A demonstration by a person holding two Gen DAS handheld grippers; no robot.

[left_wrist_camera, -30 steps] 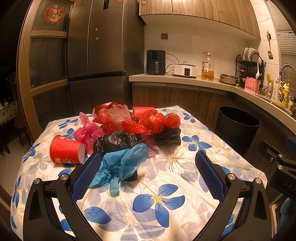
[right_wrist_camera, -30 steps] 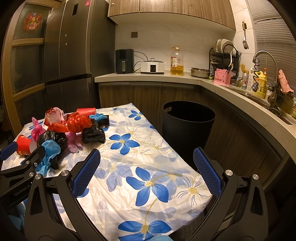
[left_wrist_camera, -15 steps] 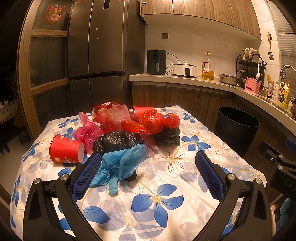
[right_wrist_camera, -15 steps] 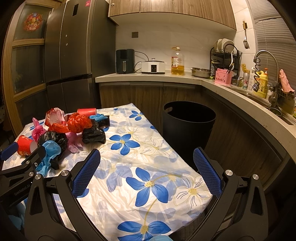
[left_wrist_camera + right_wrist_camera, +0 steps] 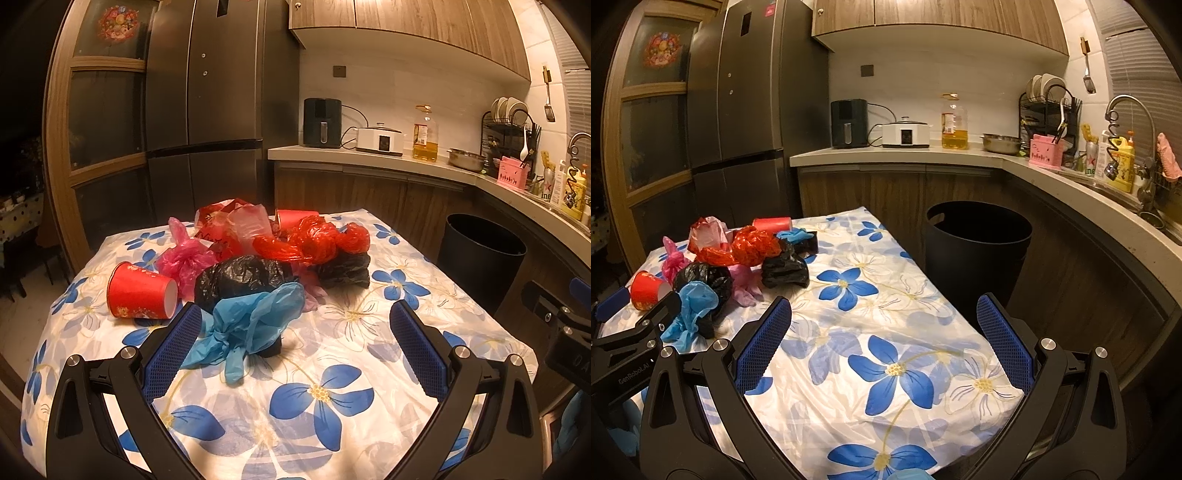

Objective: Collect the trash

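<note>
Both grippers level over table (image 5: 894, 332), jaws wide, empty

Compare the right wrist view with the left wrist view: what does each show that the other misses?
Right wrist only: the sink faucet and the open left hand-held gripper seen from the side. Left wrist only: the far dotted table at the left edge. Both: open jaws holding nothing, the trash pile with the blue glove, the red cup and the black bin.

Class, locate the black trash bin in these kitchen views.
The black trash bin stands on the floor off the table's right edge, in front of the wooden counter cabinets; the left wrist view shows it at right.
</note>
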